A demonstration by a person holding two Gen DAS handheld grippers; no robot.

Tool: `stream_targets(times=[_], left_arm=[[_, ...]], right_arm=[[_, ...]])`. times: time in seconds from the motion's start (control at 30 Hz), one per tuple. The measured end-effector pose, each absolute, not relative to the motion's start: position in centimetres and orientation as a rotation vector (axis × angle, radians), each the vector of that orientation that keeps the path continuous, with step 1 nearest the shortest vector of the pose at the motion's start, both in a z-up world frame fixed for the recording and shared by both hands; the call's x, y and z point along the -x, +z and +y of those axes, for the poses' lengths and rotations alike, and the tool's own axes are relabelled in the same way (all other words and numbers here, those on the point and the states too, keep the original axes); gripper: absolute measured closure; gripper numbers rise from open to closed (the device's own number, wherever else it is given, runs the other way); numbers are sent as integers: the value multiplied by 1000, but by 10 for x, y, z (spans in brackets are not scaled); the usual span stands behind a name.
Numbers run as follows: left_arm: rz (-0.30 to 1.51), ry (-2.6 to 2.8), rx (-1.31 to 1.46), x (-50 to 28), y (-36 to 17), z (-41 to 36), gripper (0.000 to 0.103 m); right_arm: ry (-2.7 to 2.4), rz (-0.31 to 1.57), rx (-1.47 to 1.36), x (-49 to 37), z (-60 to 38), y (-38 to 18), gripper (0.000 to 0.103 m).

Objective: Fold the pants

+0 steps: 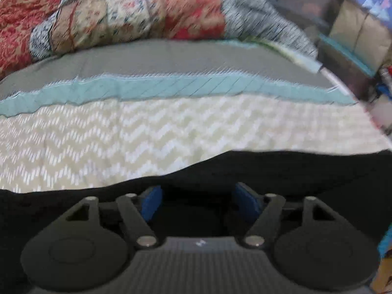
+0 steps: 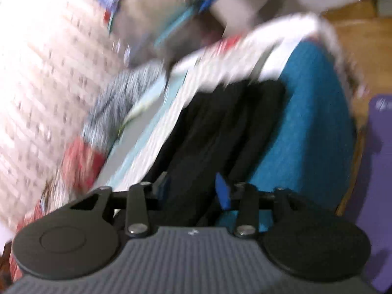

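Looking from the left wrist: left gripper [image 1: 198,199] hovering low over the black pants [image 1: 306,169], blue fingertips [image 1: 152,202] spread apart, dark cloth lying between and beneath them; impossible telling whether the pads are pressing on it. Pants lying across the near edge of the bed [image 1: 171,127], covering the bottom of the view from left to right. Beyond them, cream zigzag bedspread running into a teal band [image 1: 171,87] and then a grey band [image 1: 171,60]. Further back, a rumpled patchwork quilt [image 1: 122,12] in red, beige and blue heaped along the far side. Cluttered shelves [image 1: 355,24] showing blurred at the upper right. Looking from the right wrist: picture tilted and heavily smeared. Right gripper [image 2: 193,191] held partly spread, blue fingertips [image 2: 223,193] standing either side of a fold of the pants [image 2: 220,127]; grip or mere straddling not readable through the blur. Pants stretching away from the gripper in long dark folds, lying between the pale bedspread [image 2: 156,132] on the left and a bright blue cloth [image 2: 306,122] on the right. Purple mat [image 2: 379,171] lying on the wooden floor [image 2: 355,24] at the far right.
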State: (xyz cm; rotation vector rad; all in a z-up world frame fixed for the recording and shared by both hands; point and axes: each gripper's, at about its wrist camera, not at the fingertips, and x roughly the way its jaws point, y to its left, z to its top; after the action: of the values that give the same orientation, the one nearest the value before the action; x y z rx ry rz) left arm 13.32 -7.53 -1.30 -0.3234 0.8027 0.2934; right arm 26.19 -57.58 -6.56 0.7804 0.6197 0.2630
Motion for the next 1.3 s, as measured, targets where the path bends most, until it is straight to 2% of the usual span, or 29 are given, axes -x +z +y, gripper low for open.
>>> stream_targets(times=[0.07,0.13,0.2,0.4,0.53,0.67,0.8,0.87,0.9,0.93,1.03,1.3], left_arm=[[797,274,335,-133,-6,-91,30],[824,255,344,-140,-8,-108,30],[859,225,358,-141,-12,-123,30],[935,184,379,-142,-21,-152,28],[952,181,376,-147,-20,-160,28],[948,178,376,-153,-17,-163,26],[946,174,390,-153,-16,-162,25],[956,177,392,-151,-19,-160,25],[959,182,392,-150,-20,-159,25],[961,187,397,-149,-22,-157,25],[951,198,429,-143,-22,-150,25],[913,198,570,-122,-20,-127,25]], right_arm=[[224,598,-807,-270,-595,-73,48],[208,586,-822,-276,-602,-83,37],[201,602,-852,-282,-615,-92,31],[232,585,-866,-301,-631,-98,21],[250,523,-791,-315,-628,-87,21],[217,576,-748,-334,-624,-92,21],[193,546,-778,-333,-631,-98,22],[187,558,-695,-335,-626,-93,36],[197,573,-651,-337,-622,-90,56],[214,591,-628,-339,-619,-87,71],[246,600,-597,-344,-614,-75,79],[553,463,-318,-296,-528,-4,81]])
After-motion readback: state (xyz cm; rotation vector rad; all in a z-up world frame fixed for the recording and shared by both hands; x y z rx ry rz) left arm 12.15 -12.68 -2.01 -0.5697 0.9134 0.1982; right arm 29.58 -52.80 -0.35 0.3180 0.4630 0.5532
